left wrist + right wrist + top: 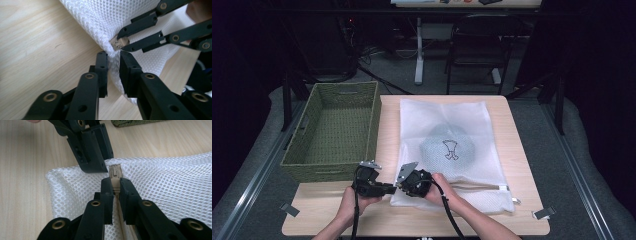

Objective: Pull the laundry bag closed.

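Note:
A white mesh laundry bag lies flat on the wooden table with a grey printed garment inside. Both grippers meet at its near left corner. My left gripper points right, and its jaws pinch the bunched mesh of the bag at that corner. My right gripper points left and is shut on the beige zipper pull, with its own jaws along the zipper line. The left gripper view has the right gripper holding that pull just above my jaws.
A green woven basket stands empty at the table's left, touching the bag's side. Metal clips sit at the near table corners. A black chair and a white desk leg stand beyond the far edge.

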Demonstrator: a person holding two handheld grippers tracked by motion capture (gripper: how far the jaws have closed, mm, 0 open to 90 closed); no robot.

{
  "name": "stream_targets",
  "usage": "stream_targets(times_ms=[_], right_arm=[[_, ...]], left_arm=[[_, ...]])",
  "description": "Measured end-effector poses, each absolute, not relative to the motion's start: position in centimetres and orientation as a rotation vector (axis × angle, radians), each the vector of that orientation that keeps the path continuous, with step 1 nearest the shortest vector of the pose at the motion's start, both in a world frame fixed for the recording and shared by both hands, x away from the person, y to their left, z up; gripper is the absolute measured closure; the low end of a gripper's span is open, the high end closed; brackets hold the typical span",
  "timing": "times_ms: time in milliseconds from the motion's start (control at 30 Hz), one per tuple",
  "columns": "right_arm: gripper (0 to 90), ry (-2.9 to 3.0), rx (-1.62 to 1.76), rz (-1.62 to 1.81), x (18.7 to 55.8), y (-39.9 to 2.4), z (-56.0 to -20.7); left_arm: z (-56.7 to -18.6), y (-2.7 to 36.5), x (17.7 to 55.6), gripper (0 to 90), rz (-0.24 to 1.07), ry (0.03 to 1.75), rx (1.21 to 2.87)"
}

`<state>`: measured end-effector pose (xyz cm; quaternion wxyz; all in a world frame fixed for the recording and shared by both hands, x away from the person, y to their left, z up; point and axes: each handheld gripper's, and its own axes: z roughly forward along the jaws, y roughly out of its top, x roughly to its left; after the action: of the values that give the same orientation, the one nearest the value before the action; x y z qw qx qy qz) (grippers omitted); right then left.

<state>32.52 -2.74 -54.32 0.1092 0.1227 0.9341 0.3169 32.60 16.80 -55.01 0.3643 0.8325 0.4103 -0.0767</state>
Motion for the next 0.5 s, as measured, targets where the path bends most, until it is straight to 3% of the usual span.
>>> stream_targets(times_ms=[33,133,500], right_arm=[[81.9,2.741,0.357,0.936,32.49,-2.79,-54.26],[81.9,2.741,0.346,0.929,32.42,-2.98,-54.29],[82.1,2.735,0.36,0.897,32.29,-3.06,-54.56]], left_arm=[[-55.05,16.79,32.66,74.0,-0.203,1.051,2.138],[-55.05,16.67,32.6,84.2,-0.176,1.057,2.148],[-54.62,15.96,32.18,86.0,-0.095,1.051,2.2]])
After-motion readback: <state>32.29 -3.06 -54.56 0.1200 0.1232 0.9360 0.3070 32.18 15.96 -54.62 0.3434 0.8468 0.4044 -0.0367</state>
